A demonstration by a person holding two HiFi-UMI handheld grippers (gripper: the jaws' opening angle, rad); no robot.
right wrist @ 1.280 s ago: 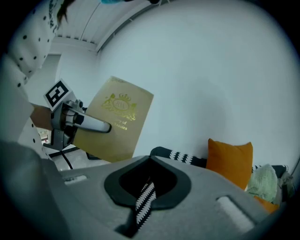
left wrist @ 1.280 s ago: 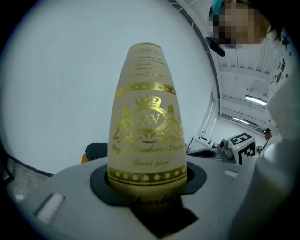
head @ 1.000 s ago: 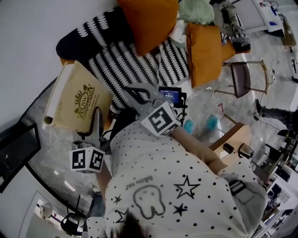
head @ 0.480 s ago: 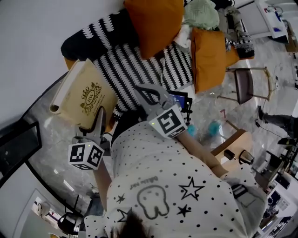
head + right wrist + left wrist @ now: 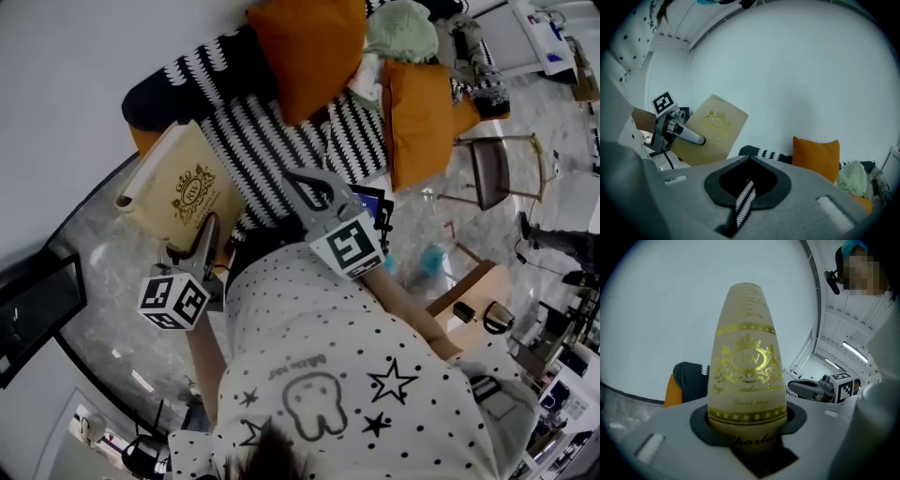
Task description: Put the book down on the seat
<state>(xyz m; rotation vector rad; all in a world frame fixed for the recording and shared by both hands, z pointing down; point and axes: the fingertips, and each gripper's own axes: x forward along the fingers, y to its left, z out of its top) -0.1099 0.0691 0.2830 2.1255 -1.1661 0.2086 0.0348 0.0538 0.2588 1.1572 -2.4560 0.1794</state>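
Since a second ago the book [image 5: 183, 192] has sunk and drifted toward the black-and-white striped throw [image 5: 272, 141]. Flat and cream, with a gold embossed crest, it stands up ahead of my left tool [image 5: 204, 246], whose pads pinch its lower edge. It hangs clear of the seat, I think. My right tool [image 5: 307, 183], just right of the book, is pressed together but for a thin slit, and is empty. Plump orange cushions [image 5: 305, 47] lie beyond its tips.

Head view looks steeply down onto the sofa [image 5: 272, 141]; gripper views look close along their jaws; all share the book [image 5: 187, 192].
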